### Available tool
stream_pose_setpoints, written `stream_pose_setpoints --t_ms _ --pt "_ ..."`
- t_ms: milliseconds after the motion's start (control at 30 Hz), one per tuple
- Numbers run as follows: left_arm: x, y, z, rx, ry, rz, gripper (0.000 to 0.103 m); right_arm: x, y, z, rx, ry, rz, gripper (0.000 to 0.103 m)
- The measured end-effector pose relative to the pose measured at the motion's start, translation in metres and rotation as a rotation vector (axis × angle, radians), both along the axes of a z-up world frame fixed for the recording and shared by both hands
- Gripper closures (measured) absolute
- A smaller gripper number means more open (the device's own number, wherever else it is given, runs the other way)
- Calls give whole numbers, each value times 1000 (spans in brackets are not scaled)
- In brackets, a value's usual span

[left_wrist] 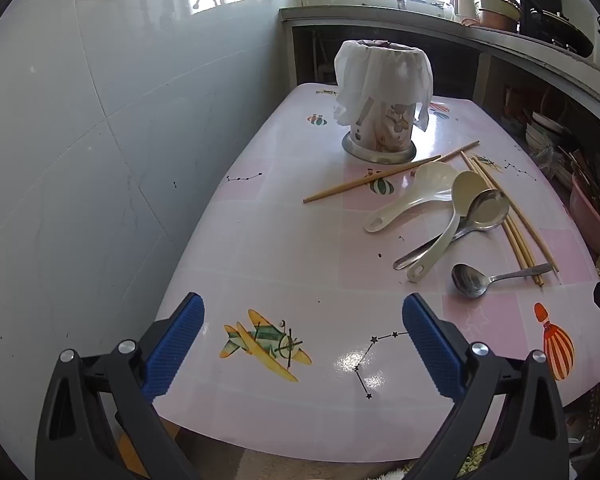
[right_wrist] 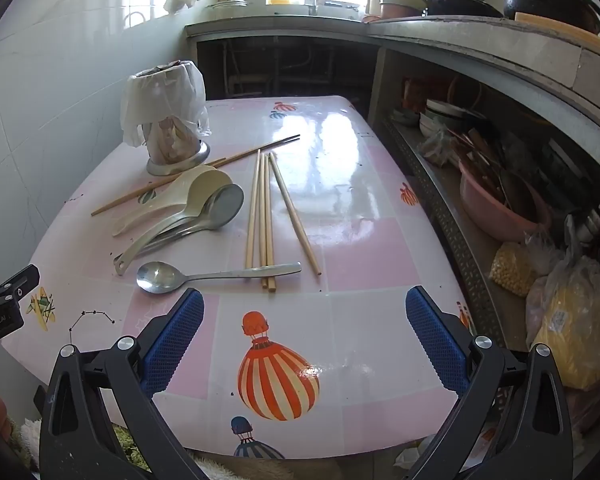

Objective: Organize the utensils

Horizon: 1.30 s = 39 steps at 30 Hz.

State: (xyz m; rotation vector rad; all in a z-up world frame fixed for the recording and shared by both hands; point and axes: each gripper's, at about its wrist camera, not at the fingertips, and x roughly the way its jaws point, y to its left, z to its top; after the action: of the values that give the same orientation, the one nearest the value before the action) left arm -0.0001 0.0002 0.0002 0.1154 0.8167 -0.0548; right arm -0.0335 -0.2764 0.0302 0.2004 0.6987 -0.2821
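Observation:
A utensil holder (left_wrist: 382, 128) (right_wrist: 172, 140), lined with a white plastic bag, stands at the far side of the pink table (left_wrist: 284, 248) (right_wrist: 364, 312). In front of it lie two cream plastic spoons (left_wrist: 410, 200) (right_wrist: 172, 196), a large steel ladle spoon (left_wrist: 486, 210) (right_wrist: 224, 208), a small steel spoon (left_wrist: 476, 280) (right_wrist: 168, 278) and several wooden chopsticks (left_wrist: 512, 224) (right_wrist: 262, 216). My left gripper (left_wrist: 302, 340) hangs open over the near left table edge, nothing between its blue pads. My right gripper (right_wrist: 304, 336) is open too, just short of the small spoon.
A tiled wall (left_wrist: 80, 140) borders the table's left. A concrete counter (right_wrist: 460, 36) with pots runs behind and along the right; its shelf below holds a pink basin (right_wrist: 496, 204), bowls and bagged goods (right_wrist: 576, 320). The left gripper's body (right_wrist: 4, 300) shows at the left edge.

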Motion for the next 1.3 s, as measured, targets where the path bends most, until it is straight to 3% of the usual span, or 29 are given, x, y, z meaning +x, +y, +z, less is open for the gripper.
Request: stream_pose_setpoints --t_ms 1300 --pt "-2 -4 2 4 0 -5 6 -2 -1 5 -4 -2 2 6"
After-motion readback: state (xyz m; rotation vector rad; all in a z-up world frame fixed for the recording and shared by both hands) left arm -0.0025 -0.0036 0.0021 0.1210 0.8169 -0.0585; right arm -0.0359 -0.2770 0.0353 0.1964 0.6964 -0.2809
